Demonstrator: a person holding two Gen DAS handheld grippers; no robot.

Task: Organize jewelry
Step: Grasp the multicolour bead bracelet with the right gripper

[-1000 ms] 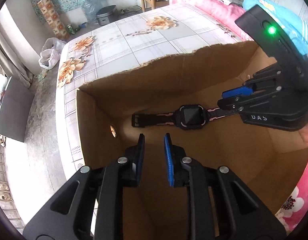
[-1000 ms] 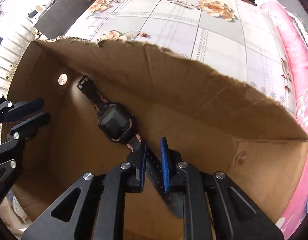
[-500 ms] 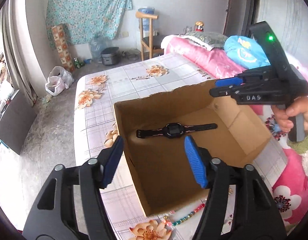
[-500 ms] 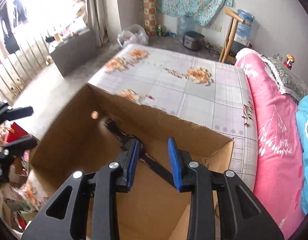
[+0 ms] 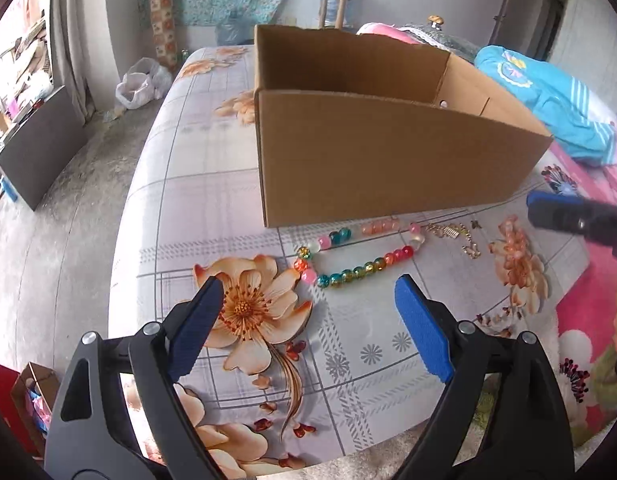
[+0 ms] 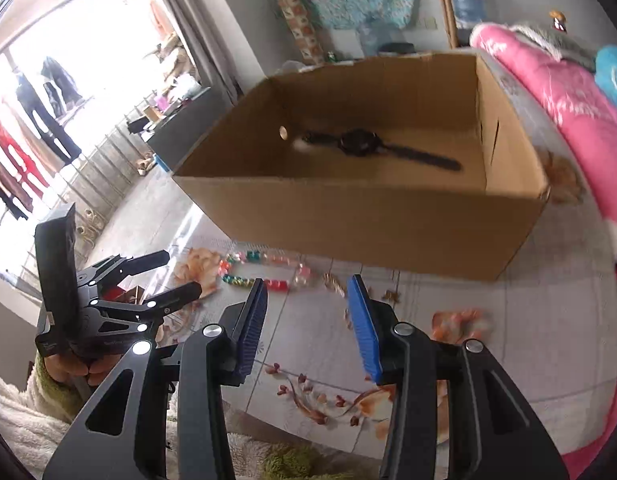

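A brown cardboard box (image 5: pixel 388 160) (image 6: pixel 368 220) stands on the flowered tablecloth. Inside it lies a black watch (image 6: pixel 360 146), visible only in the right wrist view. In front of the box lie a colourful bead necklace (image 5: pixel 348 256) (image 6: pixel 264 272) and a small gold chain (image 5: pixel 452 234) (image 6: pixel 334 282). My left gripper (image 5: pixel 308 292) (image 6: pixel 180 276) hovers just short of the beads, its jaws opening wide with nothing between them. My right gripper (image 6: pixel 306 292) hangs above the gold chain, jaws opening and empty; one of its fingers (image 5: pixel 560 210) shows at the right edge of the left wrist view.
The table's near edge (image 5: pixel 348 456) runs close below both grippers. A pink blanket (image 6: pixel 568 112) and blue cloth (image 5: pixel 548 96) lie on a bed to the right. A plastic bag (image 5: pixel 138 86) and a grey cabinet (image 5: pixel 40 144) sit on the floor at left.
Both grippers have pulled back out of the box to the table in front of it. The right let go of the watch strap, leaving the watch inside. Both sets of jaws have widened.
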